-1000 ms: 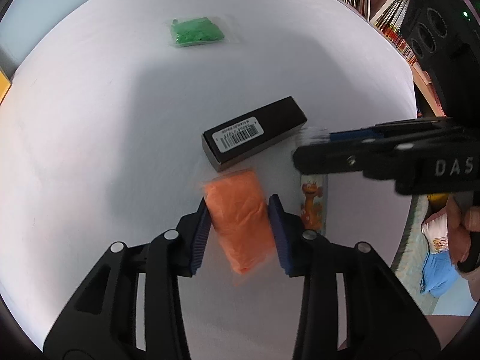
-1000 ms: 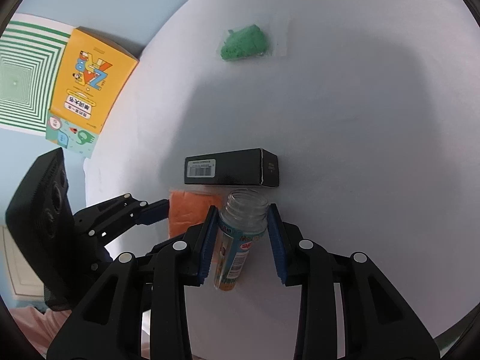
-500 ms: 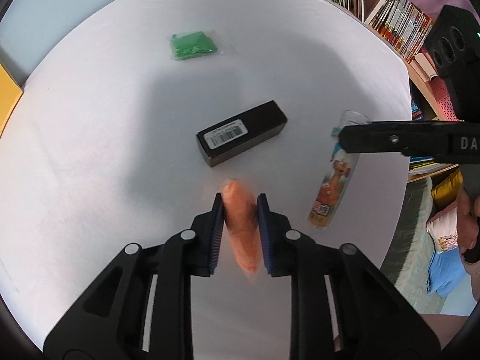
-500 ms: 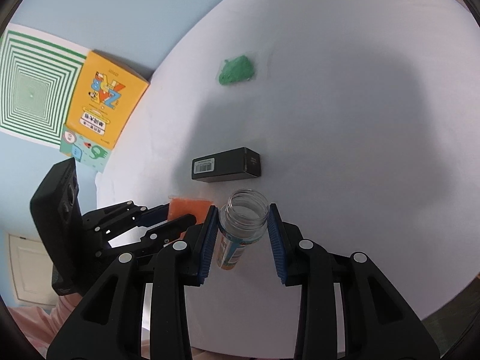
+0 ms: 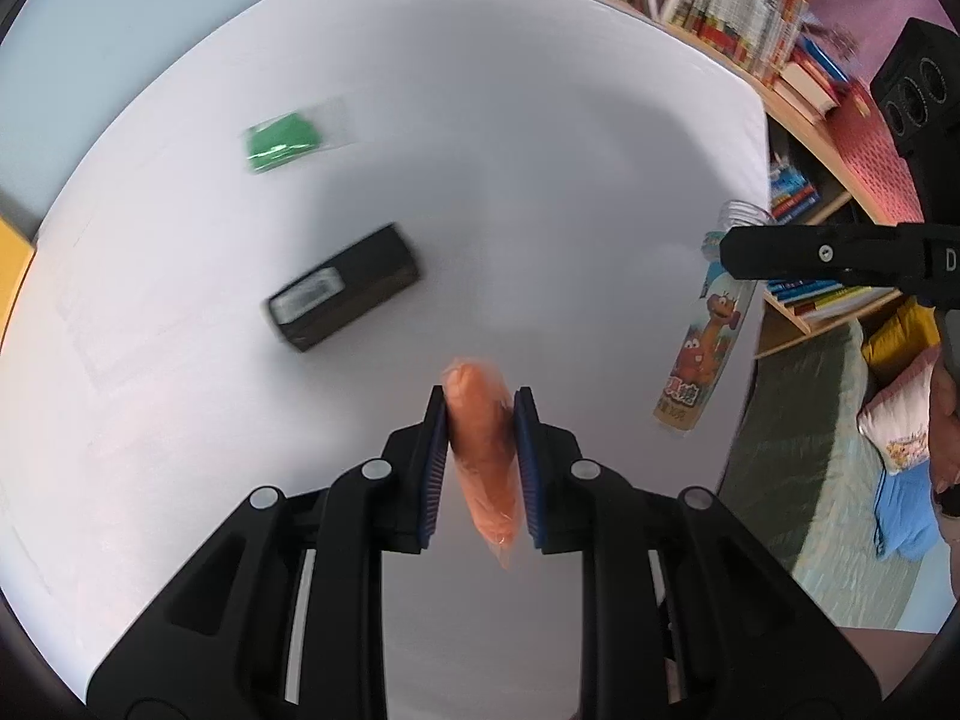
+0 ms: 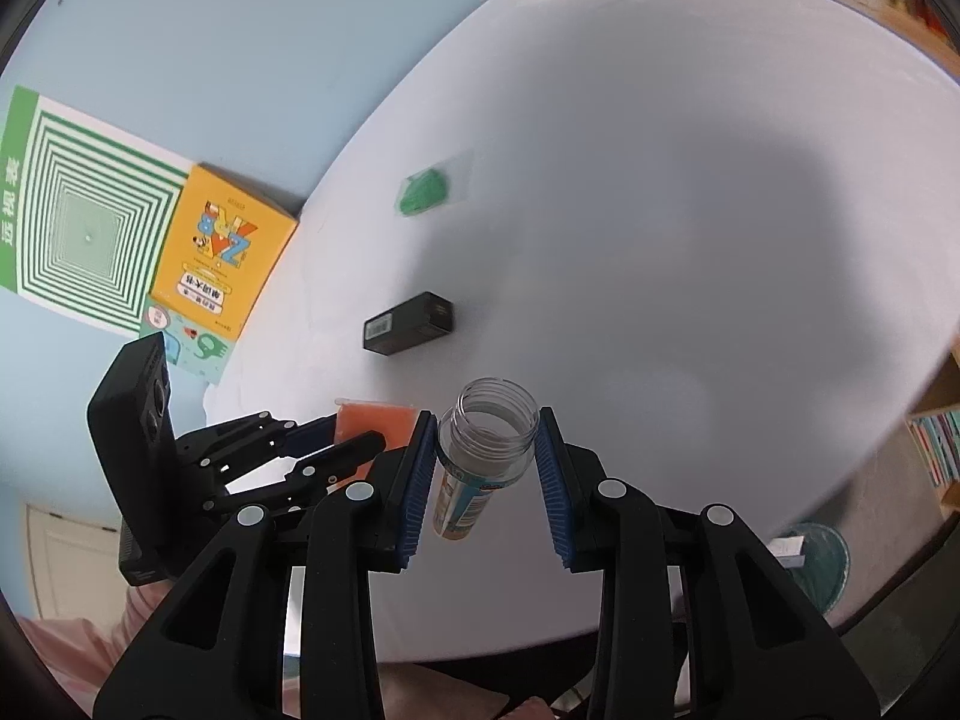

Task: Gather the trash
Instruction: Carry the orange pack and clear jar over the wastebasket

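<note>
My left gripper (image 5: 480,414) is shut on an orange packet (image 5: 483,450), squeezed thin and lifted off the white round table (image 5: 540,180). My right gripper (image 6: 483,438) is shut on a clear plastic bottle (image 6: 486,450) with a cartoon label, held above the table with its open mouth toward the far side. From the left wrist view the bottle (image 5: 705,348) hangs at the table's right edge. A black box (image 5: 345,288) with a barcode label and a green packet (image 5: 282,141) lie on the table beyond both grippers. The left gripper (image 6: 354,438) shows at the lower left of the right wrist view.
A yellow booklet (image 6: 222,258) and a green-striped card (image 6: 84,210) lie on the blue floor left of the table. Bookshelves (image 5: 750,12) stand to the right. A teal bin (image 6: 816,558) sits low beside the table's near right edge. Bedding (image 5: 894,438) lies at the right.
The left gripper closed on the orange packet and lifted it. The right gripper rose and swung right with the bottle. The black box and green packet look farther away.
</note>
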Motion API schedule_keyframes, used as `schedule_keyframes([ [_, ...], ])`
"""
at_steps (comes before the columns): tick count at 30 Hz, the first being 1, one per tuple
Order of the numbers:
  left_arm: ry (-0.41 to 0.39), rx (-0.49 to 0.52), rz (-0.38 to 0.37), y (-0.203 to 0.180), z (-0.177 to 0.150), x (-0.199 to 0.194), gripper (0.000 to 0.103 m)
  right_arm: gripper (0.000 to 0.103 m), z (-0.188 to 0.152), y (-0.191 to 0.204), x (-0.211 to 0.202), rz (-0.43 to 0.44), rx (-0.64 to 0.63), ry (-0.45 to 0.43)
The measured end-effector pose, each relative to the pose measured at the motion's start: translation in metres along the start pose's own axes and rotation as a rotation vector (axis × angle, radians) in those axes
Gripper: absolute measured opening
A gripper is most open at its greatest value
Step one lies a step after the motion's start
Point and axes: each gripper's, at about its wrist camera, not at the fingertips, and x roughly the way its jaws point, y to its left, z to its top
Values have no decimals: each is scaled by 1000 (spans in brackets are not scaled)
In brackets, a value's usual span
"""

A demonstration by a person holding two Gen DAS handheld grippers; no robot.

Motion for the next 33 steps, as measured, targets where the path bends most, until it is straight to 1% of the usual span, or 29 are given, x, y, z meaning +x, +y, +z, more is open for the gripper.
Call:
schedule_keyframes([
  [5,9,56,-15,-40,-3,3,20,34,-21,-26,-31,-12,45,-37],
  [11,19,148,-46,-97,-6,8,20,34,-50,-62,-69,-33,116,-87],
  [17,35,240,-96,-160,-11,17,20,34,-89,-106,-107,-61,209,-138],
  [21,59,314,-123,-206,-19,26,20,34,-119,-133,-131,-82,270,-167],
  [33,135,502,-189,-310,-53,49,20,34,-201,-194,-173,-119,442,-225],
])
